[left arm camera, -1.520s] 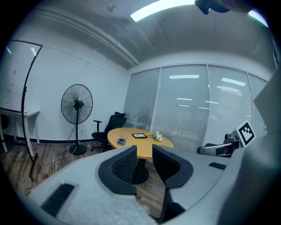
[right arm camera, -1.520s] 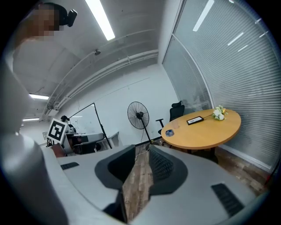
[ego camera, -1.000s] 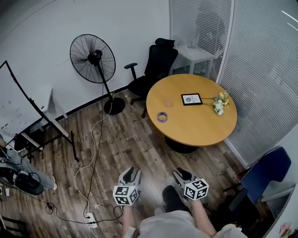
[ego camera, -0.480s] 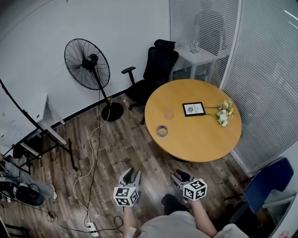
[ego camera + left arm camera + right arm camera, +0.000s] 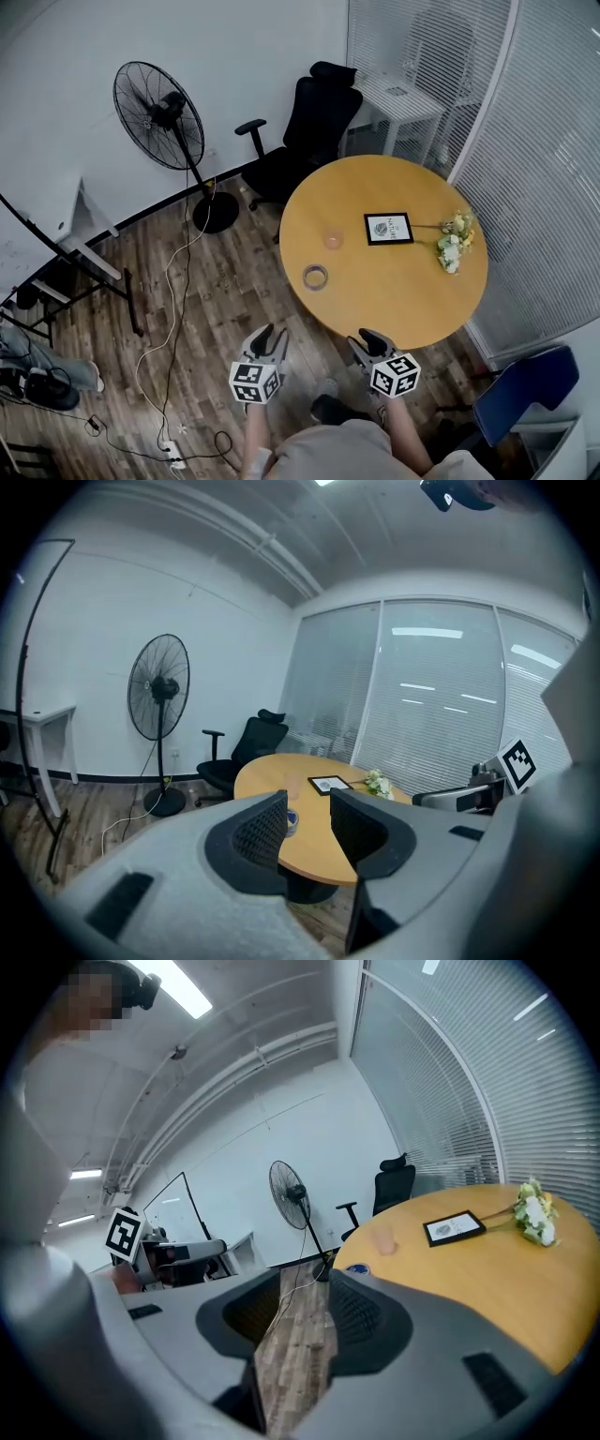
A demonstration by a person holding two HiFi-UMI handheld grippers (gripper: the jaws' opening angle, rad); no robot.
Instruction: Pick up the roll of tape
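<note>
The roll of tape (image 5: pixel 315 277) lies flat on the round wooden table (image 5: pixel 394 291), near its left front edge. My left gripper (image 5: pixel 268 336) hangs over the floor just short of that edge, open and empty. In the left gripper view the tape (image 5: pixel 292 817) shows in the gap between the jaws of the left gripper (image 5: pixel 307 808), still far off. My right gripper (image 5: pixel 366 341) is level with the table's front edge. Its jaws have just been opening and nothing is between them. In the right gripper view the tape (image 5: pixel 358 1268) sits to the right of the right gripper (image 5: pixel 305 1309).
On the table stand a pink cup (image 5: pixel 333 239), a framed picture (image 5: pixel 387 228) and a bunch of flowers (image 5: pixel 453 242). A standing fan (image 5: pixel 155 117), a black office chair (image 5: pixel 309 122), a floor cable (image 5: pixel 173 291) and a blue chair (image 5: pixel 525 403) surround it.
Both grippers have been carried forward to the table's near edge, so the table and tape now lie closer. The fan and the desk have slid to the left in the head view.
</note>
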